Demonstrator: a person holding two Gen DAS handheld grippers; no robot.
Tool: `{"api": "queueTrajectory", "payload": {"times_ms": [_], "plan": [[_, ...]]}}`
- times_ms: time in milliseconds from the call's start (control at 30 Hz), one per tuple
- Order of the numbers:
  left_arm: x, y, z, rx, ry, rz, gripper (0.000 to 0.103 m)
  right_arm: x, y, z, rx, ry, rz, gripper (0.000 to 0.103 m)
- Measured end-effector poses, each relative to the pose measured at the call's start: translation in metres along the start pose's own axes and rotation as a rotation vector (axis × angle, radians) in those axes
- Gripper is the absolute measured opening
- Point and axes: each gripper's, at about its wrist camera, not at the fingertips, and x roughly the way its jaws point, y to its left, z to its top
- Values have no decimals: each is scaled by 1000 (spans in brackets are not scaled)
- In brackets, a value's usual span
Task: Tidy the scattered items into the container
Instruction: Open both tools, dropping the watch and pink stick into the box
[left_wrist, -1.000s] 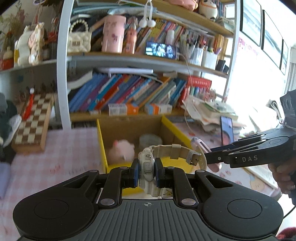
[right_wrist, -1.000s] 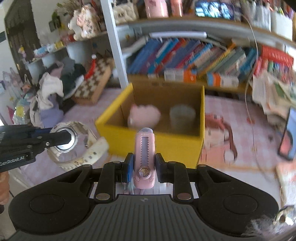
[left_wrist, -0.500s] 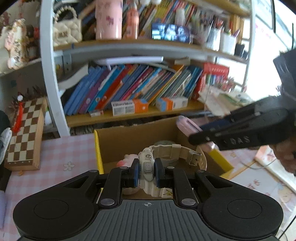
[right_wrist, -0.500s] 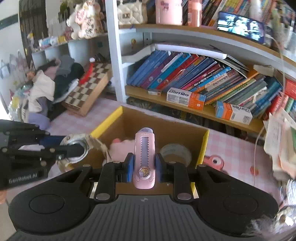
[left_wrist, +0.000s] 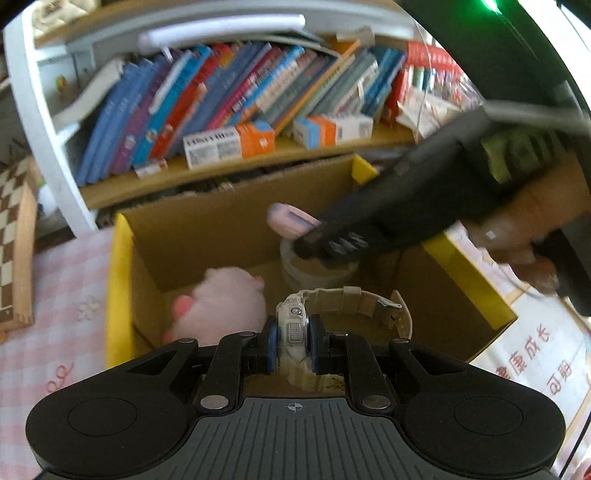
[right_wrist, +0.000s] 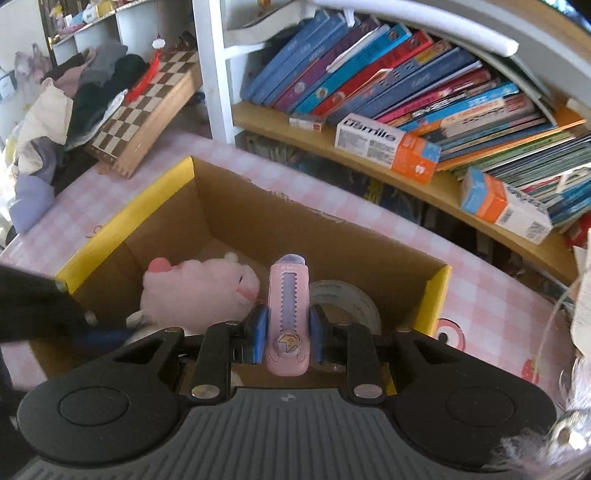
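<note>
A yellow-rimmed cardboard box (left_wrist: 119, 280) (right_wrist: 122, 225) stands on the pink checked table. Inside lie a pink plush pig (left_wrist: 221, 302) (right_wrist: 199, 288) and a grey tape roll (left_wrist: 314, 267) (right_wrist: 351, 299). My left gripper (left_wrist: 291, 334) is shut on a cream wristwatch (left_wrist: 354, 306), held over the box's near part. My right gripper (right_wrist: 286, 326) is shut on a pink utility knife (right_wrist: 287, 306), held above the box over the pig and tape roll. In the left wrist view the right gripper (left_wrist: 325, 243) reaches in from the right with the knife (left_wrist: 291, 221).
A bookshelf (right_wrist: 406, 96) full of books stands right behind the box. A chessboard (right_wrist: 147, 103) leans at the left beside a pile of clothes (right_wrist: 55, 110). Small cartons (left_wrist: 229, 142) lie on the lowest shelf. A printed mat (left_wrist: 535, 354) lies right of the box.
Both grippers have moved forward and down over the box, each still holding its item. The right gripper now reaches across the box interior in the left wrist view.
</note>
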Motion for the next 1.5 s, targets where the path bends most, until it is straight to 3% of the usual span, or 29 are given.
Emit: {"api": "queueTrajectory", "payload": {"times_ms": [400,967,1133,1300,1500], "plan": [[29,2,0,26,136,-21,15,55,5,25,-62,101,64,23],[43,3,-3,3,189,-40,18,82,0,30,-59,143,110,23],[39,3,-1,5,170,-35,20,81,0,29,-54,139,108,24],[30,3,-1,14,143,-18,34,76,-2,28,-41,124,92,33],[14,3,1,11,103,4,44,63,-3,26,-30,106,98,36]]}}
